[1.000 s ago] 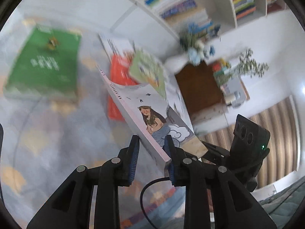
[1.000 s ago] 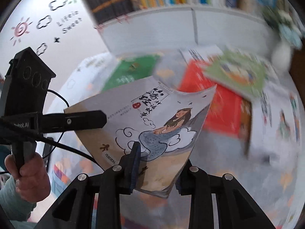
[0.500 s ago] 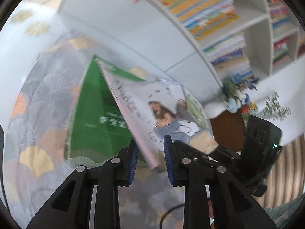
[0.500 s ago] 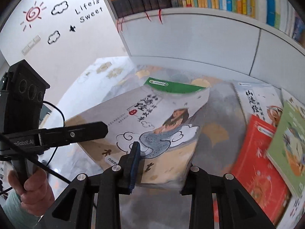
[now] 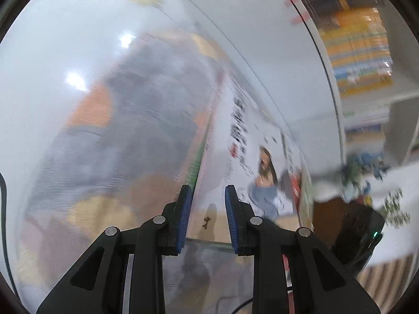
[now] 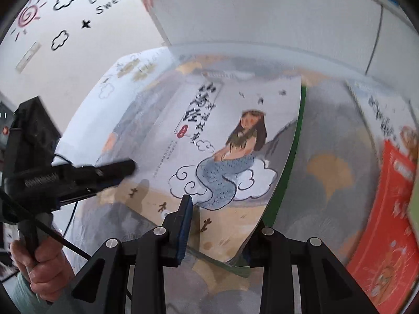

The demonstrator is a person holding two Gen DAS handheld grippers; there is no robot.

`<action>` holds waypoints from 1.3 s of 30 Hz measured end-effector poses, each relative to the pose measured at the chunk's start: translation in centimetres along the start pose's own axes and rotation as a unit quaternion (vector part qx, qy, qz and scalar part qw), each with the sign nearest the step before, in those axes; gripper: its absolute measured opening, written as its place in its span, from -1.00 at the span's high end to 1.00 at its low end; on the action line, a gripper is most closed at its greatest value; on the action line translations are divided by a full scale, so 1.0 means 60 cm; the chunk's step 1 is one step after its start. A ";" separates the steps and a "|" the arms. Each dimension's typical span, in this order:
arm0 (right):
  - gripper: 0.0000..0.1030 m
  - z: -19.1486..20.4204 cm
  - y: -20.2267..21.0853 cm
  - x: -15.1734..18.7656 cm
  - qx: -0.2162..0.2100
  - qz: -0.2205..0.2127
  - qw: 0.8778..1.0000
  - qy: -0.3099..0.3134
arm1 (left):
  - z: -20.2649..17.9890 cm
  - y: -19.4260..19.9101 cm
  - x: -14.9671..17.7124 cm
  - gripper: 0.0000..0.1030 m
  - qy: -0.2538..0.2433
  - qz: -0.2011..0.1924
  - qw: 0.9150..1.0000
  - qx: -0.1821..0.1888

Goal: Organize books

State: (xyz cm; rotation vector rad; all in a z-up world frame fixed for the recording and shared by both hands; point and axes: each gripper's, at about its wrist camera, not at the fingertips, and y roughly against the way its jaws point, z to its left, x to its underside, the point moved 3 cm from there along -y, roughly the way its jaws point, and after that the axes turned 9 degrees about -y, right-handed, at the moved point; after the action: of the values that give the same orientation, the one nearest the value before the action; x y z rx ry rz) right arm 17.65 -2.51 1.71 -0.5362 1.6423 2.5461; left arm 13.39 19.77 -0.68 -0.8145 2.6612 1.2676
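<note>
While both grippers meet at one book, the mermaid book lies cover up on a green book, whose edge shows along its right side, on the grey patterned cloth. The right gripper has its jaws clamped on the mermaid book's near corner: one blue pad presses on the cover and the other finger sits beneath the corner. The left gripper reaches the same book's left edge; in its own blurred view the pads stand close together over the cover, and whether they pinch it cannot be told. A hand grasps that gripper's handle at lower left of the right wrist view. An orange-red book lies well apart at the right. A white bookshelf stands behind the cloth.
</note>
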 end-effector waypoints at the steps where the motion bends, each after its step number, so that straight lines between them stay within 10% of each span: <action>1: 0.39 -0.002 -0.005 0.002 -0.008 0.007 1.000 -0.007 | 0.000 0.006 0.000 0.57 0.001 -0.004 1.000 -0.007; 10: 0.08 -0.055 0.062 0.080 0.006 0.013 1.000 0.012 | -0.145 -0.030 0.005 0.43 -0.101 0.053 0.993 -0.003; 16: 0.07 -0.174 0.164 0.123 0.024 -0.036 0.997 -0.069 | -0.348 -0.156 0.074 -0.31 -0.208 0.137 0.967 0.061; 20: 0.05 -0.296 0.246 0.123 0.054 -0.091 0.983 -0.150 | -0.441 -0.223 0.100 -0.32 -0.258 0.163 0.949 0.075; 27: 0.00 -0.553 0.315 0.127 0.013 -0.136 0.921 -0.365 | -0.491 -0.340 0.080 -0.27 -0.239 0.145 0.960 0.026; 34: 0.44 -0.620 0.264 0.093 -0.014 -0.110 0.910 -0.399 | -0.497 -0.392 0.095 -0.23 -0.225 0.142 0.964 -0.016; 39: 0.43 -0.595 0.257 0.083 0.028 -0.102 0.927 -0.359 | -0.506 -0.382 0.125 -0.18 -0.232 0.154 0.960 0.001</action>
State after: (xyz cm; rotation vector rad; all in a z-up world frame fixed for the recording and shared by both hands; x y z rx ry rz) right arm 18.36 -41.67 0.33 0.2154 1.2899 2.1427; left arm 22.84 -17.80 0.97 -0.0715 2.4510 1.3164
